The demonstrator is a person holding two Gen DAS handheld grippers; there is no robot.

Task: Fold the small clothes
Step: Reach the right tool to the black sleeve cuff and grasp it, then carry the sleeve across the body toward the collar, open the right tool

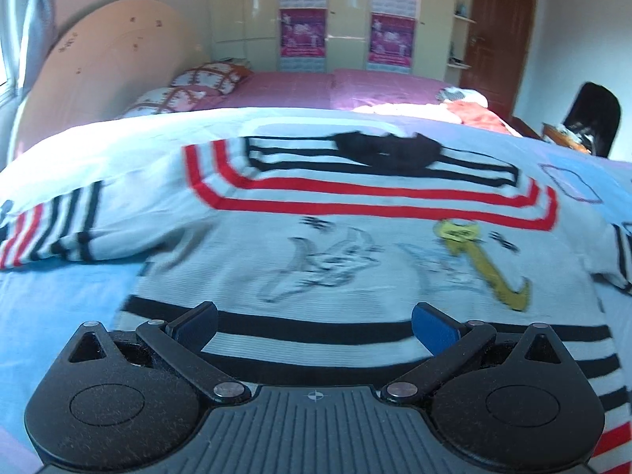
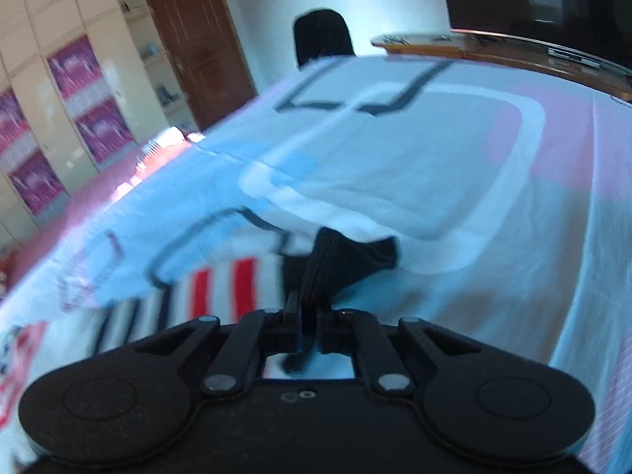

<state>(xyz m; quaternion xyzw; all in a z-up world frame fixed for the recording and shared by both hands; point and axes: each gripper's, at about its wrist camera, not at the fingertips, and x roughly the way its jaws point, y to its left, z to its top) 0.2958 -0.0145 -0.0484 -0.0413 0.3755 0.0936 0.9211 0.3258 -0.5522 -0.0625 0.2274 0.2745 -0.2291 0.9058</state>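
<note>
A: Where is the white knitted sweater with red and black stripes (image 1: 355, 245) kept?

B: It is spread flat on the pale blue bedsheet (image 1: 59, 304), so folds can be made. The left gripper (image 1: 316, 328) is held wide apart above its hem.

A: And the right gripper (image 2: 308, 308)?

B: It is clamped on the sweater's black ribbed collar (image 2: 331, 260), presumably for lifting it over.

Bedroom: cream wardrobe (image 1: 347, 19) with pink posters ahead of the claw, brown door (image 1: 499, 27) right (daylight falls from the left), pink bed (image 1: 316, 89) between.
</note>
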